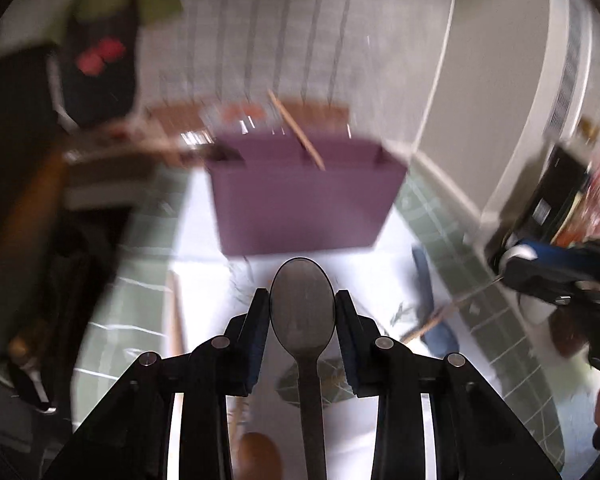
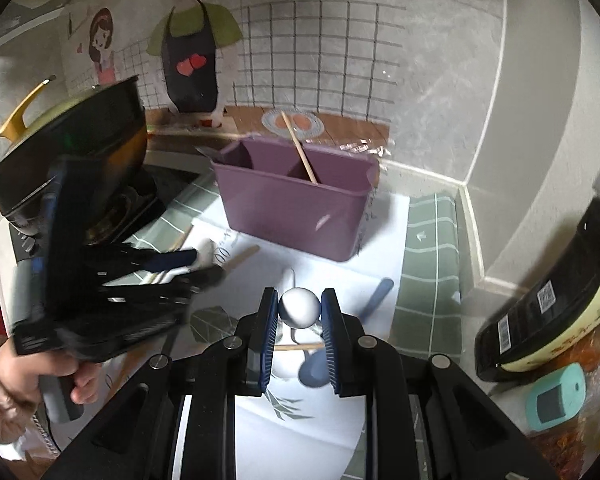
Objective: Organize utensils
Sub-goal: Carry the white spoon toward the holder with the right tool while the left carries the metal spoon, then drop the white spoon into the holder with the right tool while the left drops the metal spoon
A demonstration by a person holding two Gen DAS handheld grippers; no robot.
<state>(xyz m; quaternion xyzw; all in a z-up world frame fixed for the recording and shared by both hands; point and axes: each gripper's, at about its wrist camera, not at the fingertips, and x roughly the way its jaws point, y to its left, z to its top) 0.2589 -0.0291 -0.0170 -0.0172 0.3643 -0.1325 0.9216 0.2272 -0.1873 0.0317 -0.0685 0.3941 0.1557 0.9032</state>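
Lying between the pads of the left gripper [image 1: 302, 306], a grey metal spoon [image 1: 302, 308]: bowl forward, handle running back toward the camera, pads pressing its bowl on both sides, lifted above the white sheet [image 1: 204, 240] on the bench. Sitting ahead of it, near the back edge of the bench against the wall, a purple utensil bin [image 2: 296, 208] with dividers, one wooden chopstick [image 2: 299, 148] leaning in its middle compartment. Pinching a white spoon [image 2: 299, 307] by its rounded end, the right gripper [image 2: 299, 312], held above a blue spoon [image 2: 374, 296] and another chopstick [image 2: 300, 347] lying on the sheet. Scattering over the sheet's left part, more wooden utensils. Standing at the bench's left edge, a black pot [image 2: 72, 148] on a stove. Blurring heavily, the left wrist view.
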